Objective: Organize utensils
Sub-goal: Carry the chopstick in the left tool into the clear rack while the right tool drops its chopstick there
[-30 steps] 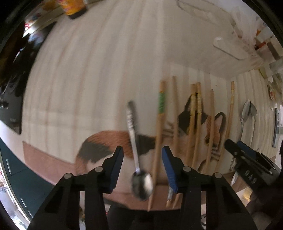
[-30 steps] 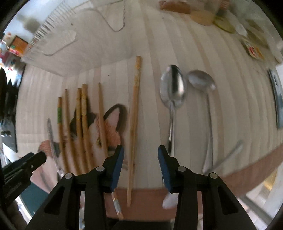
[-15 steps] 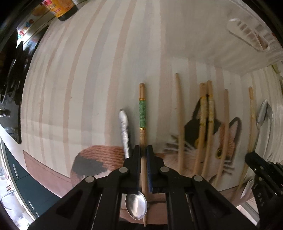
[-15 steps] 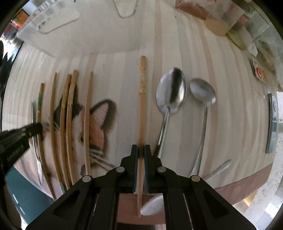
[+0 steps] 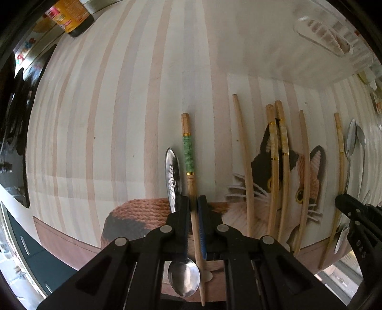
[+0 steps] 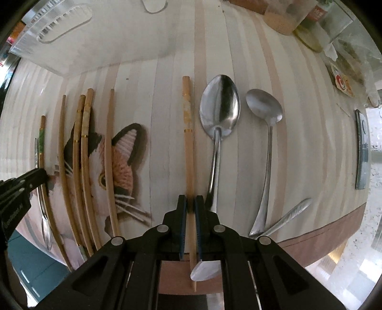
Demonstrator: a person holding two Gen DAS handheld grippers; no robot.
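Note:
My left gripper [image 5: 193, 205] is shut on a wooden chopstick with a green band [image 5: 188, 157], at the left end of the row. A small embossed spoon [image 5: 172, 174] lies just left of it, its bowl under the jaws. My right gripper [image 6: 191, 205] is shut on a chopstick with a pale patterned band [image 6: 187, 124]. Several more chopsticks [image 6: 83, 143] lie side by side on the cat-print mat [image 6: 124, 152]. Two large steel spoons [image 6: 219, 109] [image 6: 265, 107] lie right of the held chopstick. The other gripper shows at each view's edge.
A clear plastic tray [image 6: 55, 28] sits at the far side of the striped table [image 5: 119, 95]. A bottle [image 5: 71, 19] stands far left. Jars and packets [image 6: 298, 21] stand far right. A grey flat device [image 6: 361, 150] lies at the right edge. A slim utensil handle [image 6: 291, 212] lies near the front edge.
Both grippers were open a second ago, moved forward and closed, each on a chopstick. Since half a second ago they have stayed shut and barely moved.

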